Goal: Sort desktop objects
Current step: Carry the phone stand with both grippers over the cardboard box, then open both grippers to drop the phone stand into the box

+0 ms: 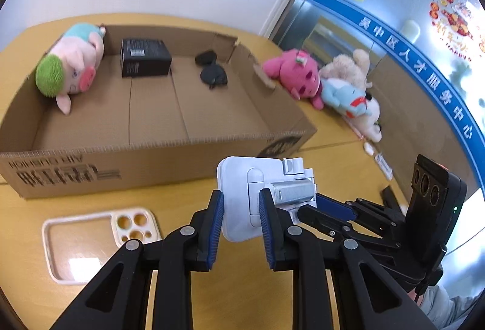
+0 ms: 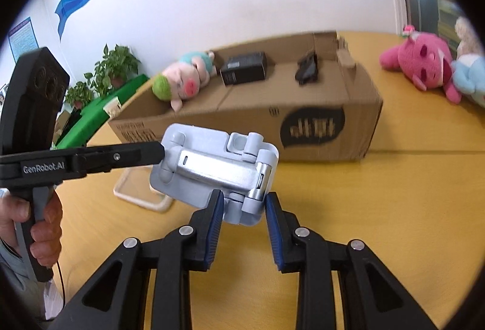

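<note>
A white folding phone stand [image 1: 239, 208] with a silver hinge arm hangs above the yellow table, held from two sides. My left gripper [image 1: 241, 199] is shut on the stand's flat plate. In the right wrist view my right gripper [image 2: 244, 201] pinches the near corner of the stand [image 2: 212, 166], and the left gripper [image 2: 157, 151] reaches in from the left. The right gripper [image 1: 315, 208] also shows at the stand's right side in the left wrist view. Beyond the stand lies an open cardboard box [image 1: 151, 154].
In the box lie a pig plush [image 1: 72, 66], a black carton [image 1: 145, 57] and a small dark item [image 1: 212, 72]. A clear phone case [image 1: 91, 236] lies on the table at left. Pink [image 1: 294, 72] and blue [image 1: 342, 93] plush toys lie by the glass wall.
</note>
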The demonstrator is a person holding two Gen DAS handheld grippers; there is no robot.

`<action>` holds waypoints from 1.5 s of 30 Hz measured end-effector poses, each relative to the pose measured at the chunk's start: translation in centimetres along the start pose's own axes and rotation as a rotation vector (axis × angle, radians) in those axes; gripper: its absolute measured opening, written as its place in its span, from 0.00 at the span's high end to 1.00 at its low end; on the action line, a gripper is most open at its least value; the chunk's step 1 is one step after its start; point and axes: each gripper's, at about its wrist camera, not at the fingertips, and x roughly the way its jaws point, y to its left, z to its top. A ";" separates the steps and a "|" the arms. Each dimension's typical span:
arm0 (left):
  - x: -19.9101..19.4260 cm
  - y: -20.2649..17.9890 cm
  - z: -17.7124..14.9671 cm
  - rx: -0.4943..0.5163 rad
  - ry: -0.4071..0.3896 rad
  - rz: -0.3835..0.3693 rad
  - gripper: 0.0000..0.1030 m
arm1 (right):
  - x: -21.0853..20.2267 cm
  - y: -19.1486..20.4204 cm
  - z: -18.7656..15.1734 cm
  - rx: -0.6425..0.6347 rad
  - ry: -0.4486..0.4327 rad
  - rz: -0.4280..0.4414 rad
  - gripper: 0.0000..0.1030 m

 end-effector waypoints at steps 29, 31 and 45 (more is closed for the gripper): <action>-4.9 16.3 9.4 -0.093 -0.084 0.211 0.79 | 15.7 9.6 13.4 -0.096 0.099 0.199 0.73; -3.9 17.9 9.0 -0.125 -0.050 0.224 0.79 | 17.4 10.2 13.0 -0.096 0.147 0.204 0.73; -0.4 19.7 8.2 -0.099 0.111 0.373 0.79 | 23.8 10.7 10.6 -0.014 0.415 0.210 0.70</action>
